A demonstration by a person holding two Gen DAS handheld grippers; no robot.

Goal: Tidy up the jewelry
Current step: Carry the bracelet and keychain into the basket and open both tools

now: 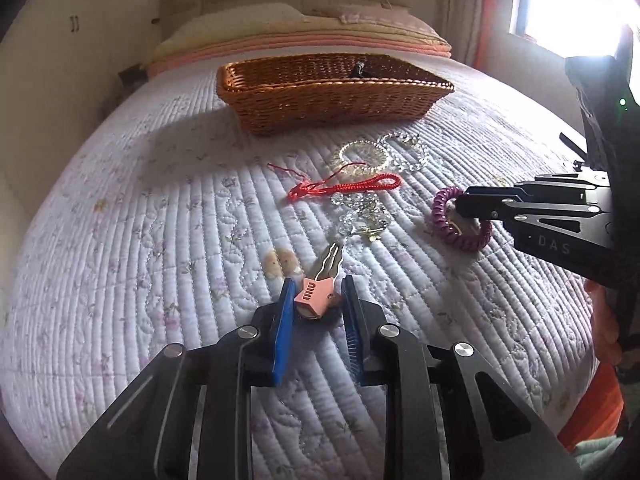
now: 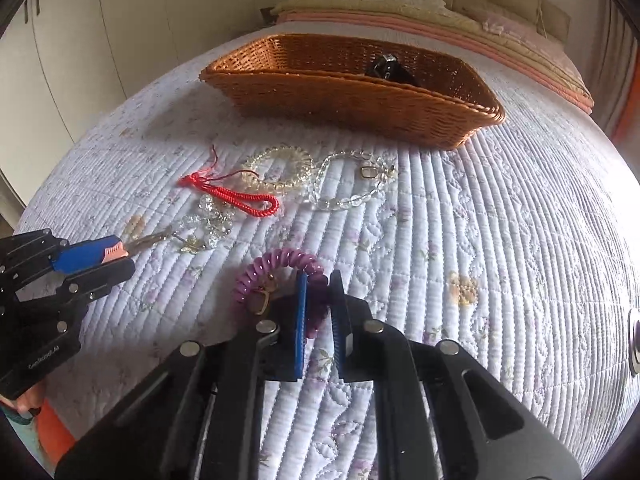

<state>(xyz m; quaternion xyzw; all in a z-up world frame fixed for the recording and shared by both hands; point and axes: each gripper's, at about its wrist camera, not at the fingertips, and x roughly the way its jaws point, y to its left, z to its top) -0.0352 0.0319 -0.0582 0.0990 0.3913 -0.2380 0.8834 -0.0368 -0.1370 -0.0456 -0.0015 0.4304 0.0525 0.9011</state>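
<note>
Your left gripper has its jaws closed on the pink head of a key; the blue pads press it from both sides and the metal blade points away from you toward a cluster of clear crystal beads lying just beyond it on the bed. Your right gripper has its jaws closed on one side of a purple coil bracelet; the coil runs between the pads and the rest of the loop, with a small gold clasp, lies to the left of the jaws on the quilt.

Beyond the key, a red cord lies across the quilt, its tassel end to the left. Behind it is a clear coil bracelet, and touching that on the right a clear bead chain with a gold clasp. All of these lie loose on the bed, between the grippers and the basket.

The wicker basket stands further up the bed, well apart from both grippers. One small dark object lies inside it near the far wall; what it is cannot be told.

Pillows lie at the head of the bed behind the basket.
</note>
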